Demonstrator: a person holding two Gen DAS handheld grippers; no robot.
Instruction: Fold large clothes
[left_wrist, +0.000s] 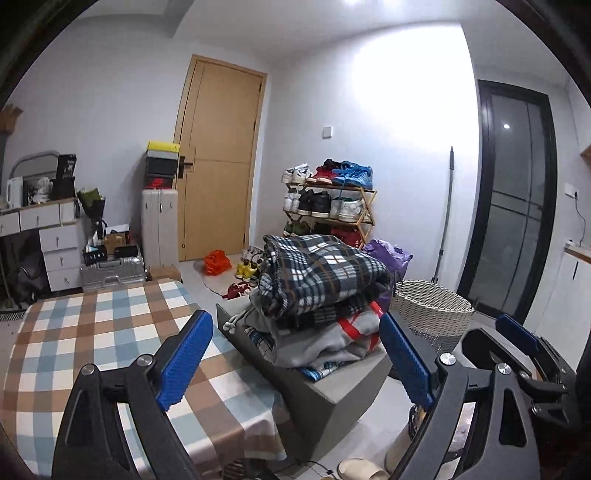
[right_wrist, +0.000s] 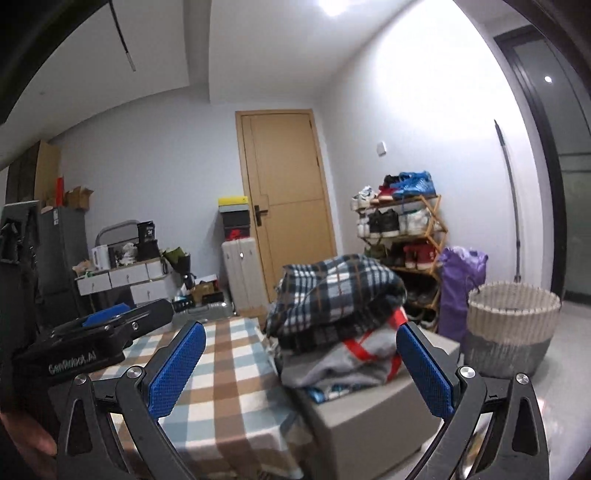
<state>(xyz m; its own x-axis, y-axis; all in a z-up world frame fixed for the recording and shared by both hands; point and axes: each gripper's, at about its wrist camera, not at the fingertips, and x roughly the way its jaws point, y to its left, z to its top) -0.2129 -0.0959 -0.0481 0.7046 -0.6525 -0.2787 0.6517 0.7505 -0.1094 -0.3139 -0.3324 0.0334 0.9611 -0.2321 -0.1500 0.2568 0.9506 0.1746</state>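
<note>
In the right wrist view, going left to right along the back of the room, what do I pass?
White drawer unit → pale suitcase → wooden door → shoe rack → purple bag → woven basket.

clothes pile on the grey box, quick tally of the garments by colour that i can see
Dark plaid: 1, plaid garment on top
Grey with red: 1, grey garment under it
Blue patterned: 1, blue patterned piece at the bottom, mostly hidden
Total: 3 visible on the grey box
</note>
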